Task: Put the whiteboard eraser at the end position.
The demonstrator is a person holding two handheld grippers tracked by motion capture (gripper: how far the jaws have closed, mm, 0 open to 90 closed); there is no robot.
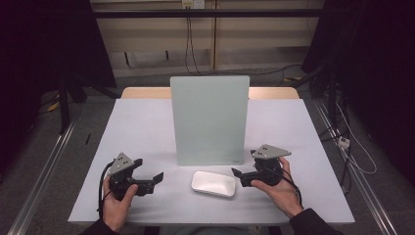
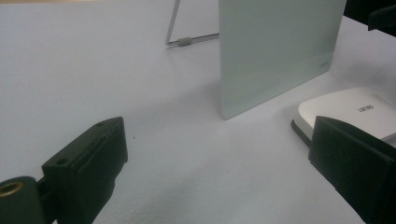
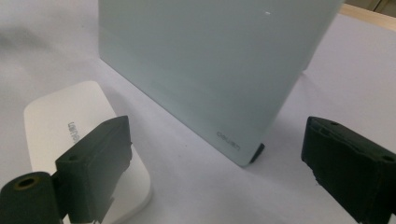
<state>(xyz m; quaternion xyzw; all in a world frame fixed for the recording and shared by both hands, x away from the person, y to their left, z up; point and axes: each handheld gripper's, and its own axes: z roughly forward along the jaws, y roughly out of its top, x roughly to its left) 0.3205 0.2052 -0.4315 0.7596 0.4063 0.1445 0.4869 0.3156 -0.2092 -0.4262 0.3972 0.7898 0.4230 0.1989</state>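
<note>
My left hand-held gripper (image 1: 157,177) and my right hand-held gripper (image 1: 237,174) are both wide open and hold nothing. The flat white box (image 1: 213,183) lies on the counter (image 1: 142,127) between them, just in front of the standing glass board (image 1: 209,120). I think I am just starting. Next I must move in and close on the box.
</note>
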